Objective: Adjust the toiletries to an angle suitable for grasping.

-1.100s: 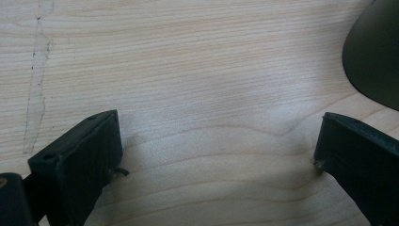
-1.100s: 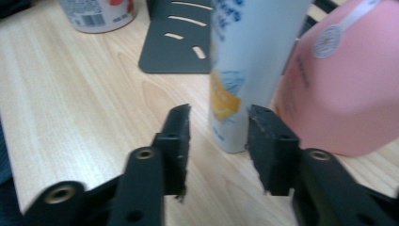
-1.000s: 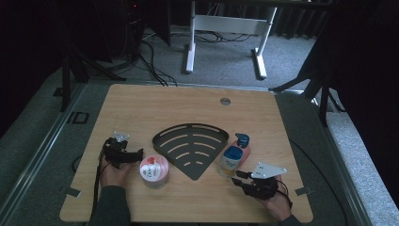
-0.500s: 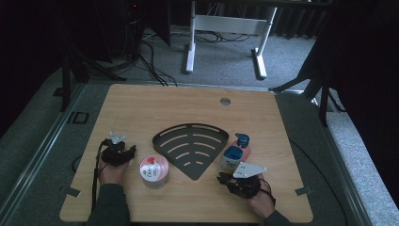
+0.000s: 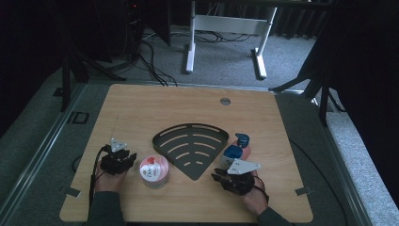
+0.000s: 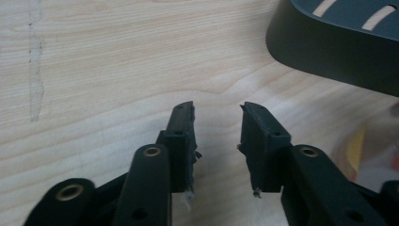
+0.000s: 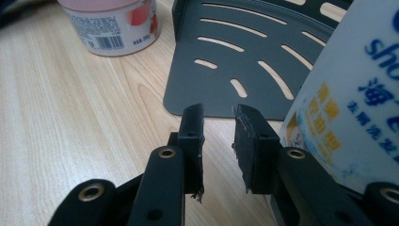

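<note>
The black rack (image 5: 192, 149) lies mid-table. Left of it stands the pink tub (image 5: 153, 171); the left gripper (image 5: 123, 159), just beyond the tub, has been closing on nothing. Right of the rack, the right gripper (image 7: 217, 123), reopening slightly and empty, sits beside the white bottle (image 7: 350, 99).

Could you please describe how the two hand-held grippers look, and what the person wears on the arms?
Both the left gripper and the right gripper are black, each topped by a grey three-cornered plate. A black cable trails from each. Up close, the jaws are flat black bars with brass-coloured rivets and worn rectangular pads. The person wears dark grey sleeves.
</note>
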Tool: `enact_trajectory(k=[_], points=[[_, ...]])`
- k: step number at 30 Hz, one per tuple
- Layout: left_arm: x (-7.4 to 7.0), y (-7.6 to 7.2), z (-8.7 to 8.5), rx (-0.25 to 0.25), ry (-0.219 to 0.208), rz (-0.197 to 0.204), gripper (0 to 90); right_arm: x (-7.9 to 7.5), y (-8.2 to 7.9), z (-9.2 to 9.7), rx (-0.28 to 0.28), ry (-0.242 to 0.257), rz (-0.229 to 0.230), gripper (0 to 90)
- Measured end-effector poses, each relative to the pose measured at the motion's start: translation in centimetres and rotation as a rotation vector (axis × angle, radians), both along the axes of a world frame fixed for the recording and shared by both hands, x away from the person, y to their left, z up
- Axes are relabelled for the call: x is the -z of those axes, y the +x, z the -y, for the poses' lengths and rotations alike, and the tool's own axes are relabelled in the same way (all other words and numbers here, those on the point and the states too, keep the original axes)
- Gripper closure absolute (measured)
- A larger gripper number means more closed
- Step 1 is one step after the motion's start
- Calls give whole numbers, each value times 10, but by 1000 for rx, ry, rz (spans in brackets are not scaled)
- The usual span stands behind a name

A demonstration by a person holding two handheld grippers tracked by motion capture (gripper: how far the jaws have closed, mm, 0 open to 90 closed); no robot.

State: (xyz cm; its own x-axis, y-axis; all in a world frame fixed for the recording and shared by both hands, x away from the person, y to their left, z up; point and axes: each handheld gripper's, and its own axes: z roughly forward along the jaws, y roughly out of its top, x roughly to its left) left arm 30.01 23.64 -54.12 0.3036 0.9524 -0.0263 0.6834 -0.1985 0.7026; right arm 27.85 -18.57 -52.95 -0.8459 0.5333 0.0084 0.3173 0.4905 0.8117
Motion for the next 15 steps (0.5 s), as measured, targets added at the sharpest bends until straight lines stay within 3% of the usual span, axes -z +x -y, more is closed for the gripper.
enact_trajectory(k=[3, 4, 5, 6, 8, 15], points=[[0, -6, -1, 9, -18, 1, 706, 0, 0, 0, 1, 3, -1, 718], [0, -7, -1, 18, -19, -1, 784, 0, 0, 0, 3, 3, 2, 716], [0, -8, -1, 23, -22, -1, 784, 0, 0, 0, 3, 3, 2, 716], [0, -11, 1, 45, -20, -3, 852, 1, 0, 0, 5, 5, 4, 713], [1, -11, 2, 48, -25, -18, 894, 1, -1, 0, 7, 7, 1, 709], [-2, -19, 16, 140, -18, -6, 898, -1, -4, -3, 14, 8, 7, 712]])
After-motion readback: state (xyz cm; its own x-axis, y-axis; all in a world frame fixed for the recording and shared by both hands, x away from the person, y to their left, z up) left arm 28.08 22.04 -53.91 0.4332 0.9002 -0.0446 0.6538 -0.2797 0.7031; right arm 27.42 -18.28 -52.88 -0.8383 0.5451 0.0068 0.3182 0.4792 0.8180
